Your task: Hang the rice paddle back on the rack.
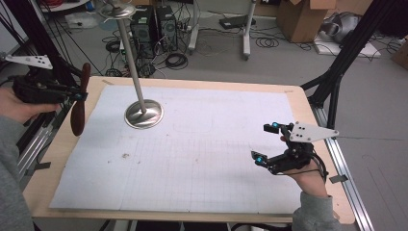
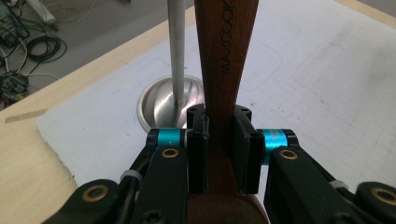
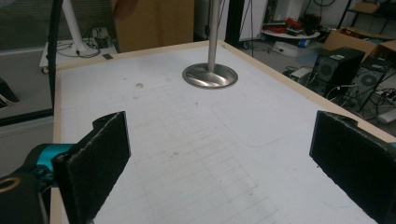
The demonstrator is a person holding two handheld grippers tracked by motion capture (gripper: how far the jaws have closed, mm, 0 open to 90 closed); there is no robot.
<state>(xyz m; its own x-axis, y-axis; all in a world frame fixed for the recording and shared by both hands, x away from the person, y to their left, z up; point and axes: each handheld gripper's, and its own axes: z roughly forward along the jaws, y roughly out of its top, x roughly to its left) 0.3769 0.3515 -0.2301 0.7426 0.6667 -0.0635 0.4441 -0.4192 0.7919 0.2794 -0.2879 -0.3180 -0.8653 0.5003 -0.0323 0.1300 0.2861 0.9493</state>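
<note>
A dark brown wooden utensil (image 1: 78, 115) with lettering on its handle (image 2: 229, 46) hangs upright over the table's left edge. My left gripper (image 1: 80, 96) is shut on it, its pads (image 2: 197, 154) pressing the handle from both sides. A metal stand (image 1: 143, 114) with a round base and a thin pole rises from the white sheet just right of the utensil; its base (image 2: 161, 100) lies right behind the handle. My right gripper (image 1: 266, 143) rests low at the sheet's right side, open, with nothing between its wide-set pads (image 3: 100, 158). The stand (image 3: 210, 76) is far ahead of it.
A white gridded sheet (image 1: 192, 163) covers most of the wooden table (image 1: 55, 161). Black frame legs (image 1: 337, 62) stand at the table's left and right sides. Computer towers (image 1: 154, 24), cables and a cardboard box (image 1: 300, 17) are on the floor beyond the far edge.
</note>
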